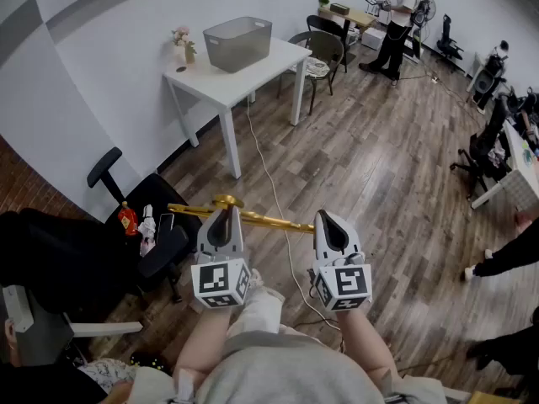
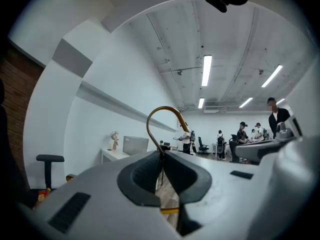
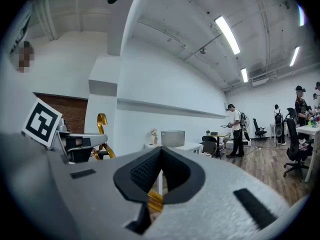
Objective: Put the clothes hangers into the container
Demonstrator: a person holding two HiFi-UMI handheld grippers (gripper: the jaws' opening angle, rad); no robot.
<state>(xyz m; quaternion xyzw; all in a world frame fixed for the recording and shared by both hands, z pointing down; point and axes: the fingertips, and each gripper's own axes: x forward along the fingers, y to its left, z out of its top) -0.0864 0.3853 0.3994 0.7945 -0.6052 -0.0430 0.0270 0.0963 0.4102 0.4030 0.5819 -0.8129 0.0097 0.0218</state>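
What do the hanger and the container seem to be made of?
The hanger: probably metal with a glossy gold finish; it glints, and its hook is a thin bent rod. The container: likely plastic, matte grey, with slightly see-through walls and a moulded rim.

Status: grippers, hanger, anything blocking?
Left hand-held gripper shut on gold hanger at hook; right hand-held gripper shut on its arm. Container on far table. Cable on floor between.

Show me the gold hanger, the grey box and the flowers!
gold hanger (image 1: 274, 220), head view, on the middle of its bar.
grey box (image 1: 240, 50), head view, on its front wall.
flowers (image 1: 181, 35), head view, on the pink blooms.
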